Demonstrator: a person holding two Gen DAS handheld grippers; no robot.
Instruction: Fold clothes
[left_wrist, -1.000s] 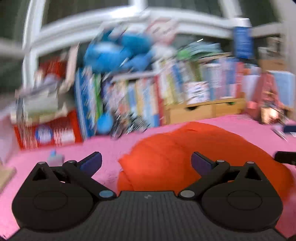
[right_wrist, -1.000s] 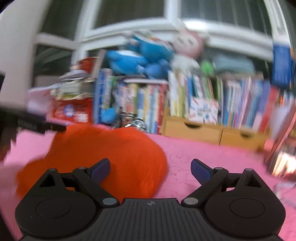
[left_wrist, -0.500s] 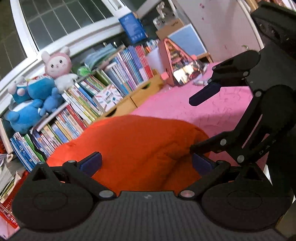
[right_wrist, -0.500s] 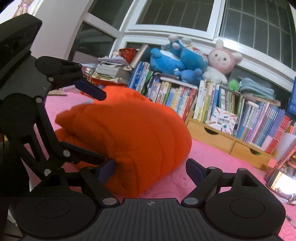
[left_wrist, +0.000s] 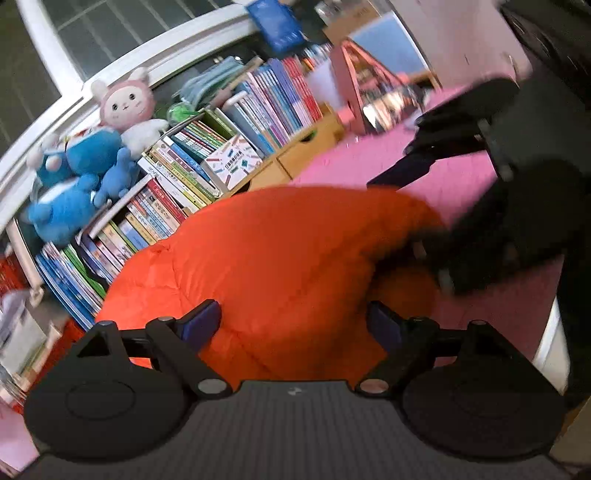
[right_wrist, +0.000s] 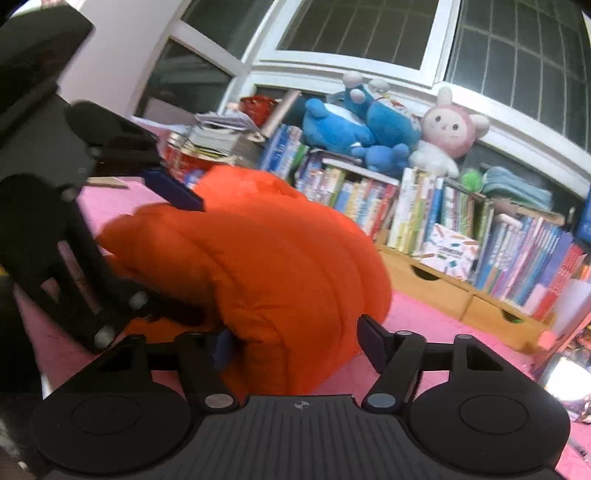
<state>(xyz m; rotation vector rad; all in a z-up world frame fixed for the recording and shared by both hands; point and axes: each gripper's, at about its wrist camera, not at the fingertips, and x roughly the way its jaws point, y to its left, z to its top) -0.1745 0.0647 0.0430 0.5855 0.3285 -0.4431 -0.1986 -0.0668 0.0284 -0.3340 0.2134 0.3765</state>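
Observation:
A puffy orange jacket (left_wrist: 280, 254) lies bunched on the pink cloth-covered table (left_wrist: 373, 162). My left gripper (left_wrist: 291, 323) is open, and the jacket's near bulge sits between its blue-padded fingers (left_wrist: 201, 319). The right gripper (left_wrist: 476, 206) shows blurred at the right in the left wrist view, one finger above the jacket's end and one below. In the right wrist view the jacket (right_wrist: 280, 266) fills the space between my open right gripper's (right_wrist: 297, 341) fingers. The left gripper (right_wrist: 70, 229) straddles the jacket's far left end, its upper pad on top.
Rows of books (right_wrist: 436, 214) stand along the table's back on low wooden drawers (right_wrist: 436, 280). Blue and pink plush toys (right_wrist: 373, 118) sit on top, under a window. A pink stand with a mirror (left_wrist: 373, 96) is at the far right. The table's white edge (left_wrist: 550, 336) is close.
Both grippers have swung round and closed in on opposite ends of the jacket. Since half a second ago each has pushed further in and its fingers stand slightly narrower.

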